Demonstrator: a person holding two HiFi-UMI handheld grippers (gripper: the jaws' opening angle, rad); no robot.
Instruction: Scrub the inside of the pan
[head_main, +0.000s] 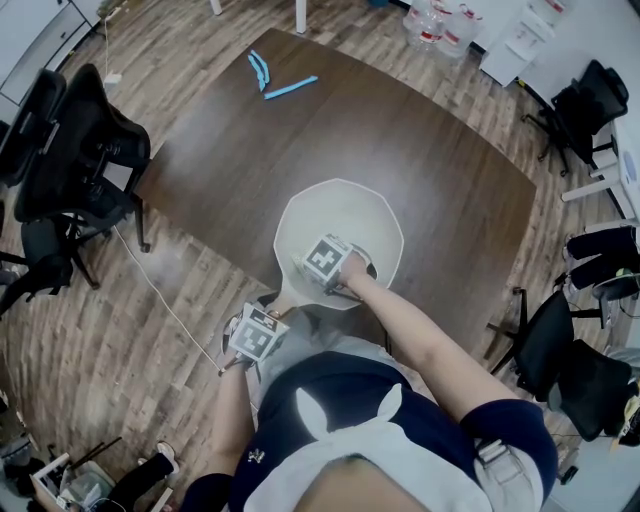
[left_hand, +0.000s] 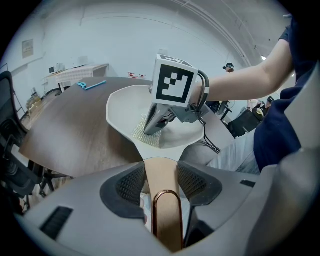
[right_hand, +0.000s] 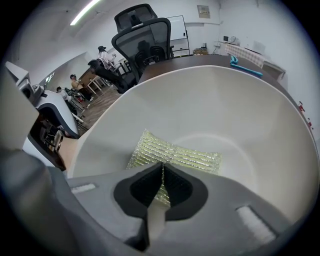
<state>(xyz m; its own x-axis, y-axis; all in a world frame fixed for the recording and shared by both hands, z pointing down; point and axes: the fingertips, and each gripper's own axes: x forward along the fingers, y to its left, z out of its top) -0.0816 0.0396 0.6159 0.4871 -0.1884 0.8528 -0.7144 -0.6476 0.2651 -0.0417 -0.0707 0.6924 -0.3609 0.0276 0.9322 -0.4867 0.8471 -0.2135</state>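
Currently right gripper is clamped on the scouring pad, which lies on the pan floor ahead of its jaws; left gripper is clamped on the pan handle.

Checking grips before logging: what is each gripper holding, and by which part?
The left gripper clamps the pan by its tan handle. The right gripper pinches the mesh scrub pad by its near edge.
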